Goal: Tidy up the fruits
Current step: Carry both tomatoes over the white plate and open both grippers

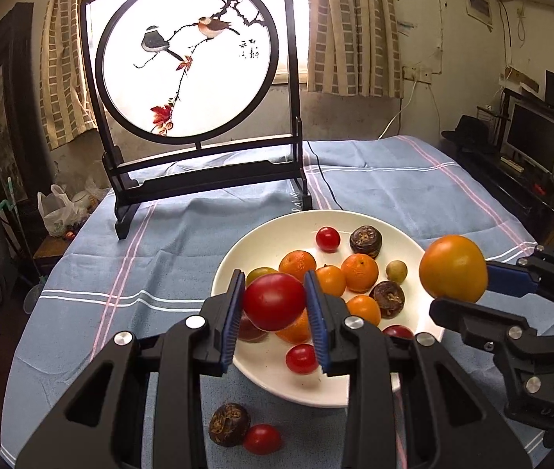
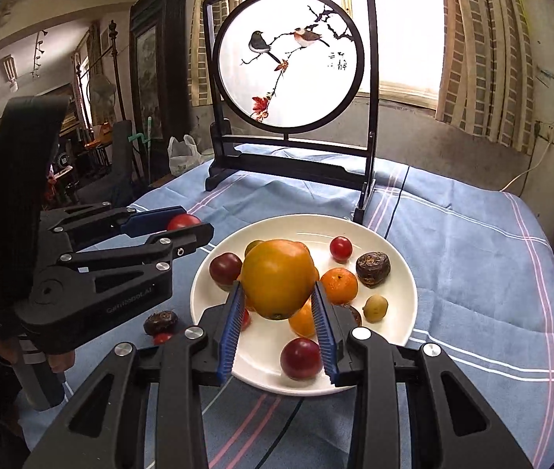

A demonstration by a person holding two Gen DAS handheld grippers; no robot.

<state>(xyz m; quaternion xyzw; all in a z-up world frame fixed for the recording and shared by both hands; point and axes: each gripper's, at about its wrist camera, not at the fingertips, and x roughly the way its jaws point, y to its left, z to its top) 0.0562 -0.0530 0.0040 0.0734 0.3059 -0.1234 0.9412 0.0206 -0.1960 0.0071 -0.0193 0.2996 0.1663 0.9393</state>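
My left gripper [image 1: 275, 301] is shut on a red tomato [image 1: 274, 301], held in the air above the near left rim of a white plate [image 1: 277, 383]. My right gripper [image 2: 279, 299] is shut on a large orange-yellow fruit [image 2: 279, 277], lifted over the same plate [image 2: 394, 312]. In the left wrist view that fruit [image 1: 453, 267] and the right gripper [image 1: 484, 293] show at the right. On the plate lie small oranges [image 1: 359, 271], cherry tomatoes [image 1: 327, 238], dark brown wrinkled fruits [image 1: 365, 239] and a small green one [image 1: 396, 271].
A brown wrinkled fruit [image 1: 229, 424] and a cherry tomato [image 1: 262, 438] lie on the blue cloth [image 1: 159, 273] in front of the plate. A framed round bird screen [image 1: 191, 78] stands behind the plate. A hand [image 2: 58, 359] holds the left gripper's handle.
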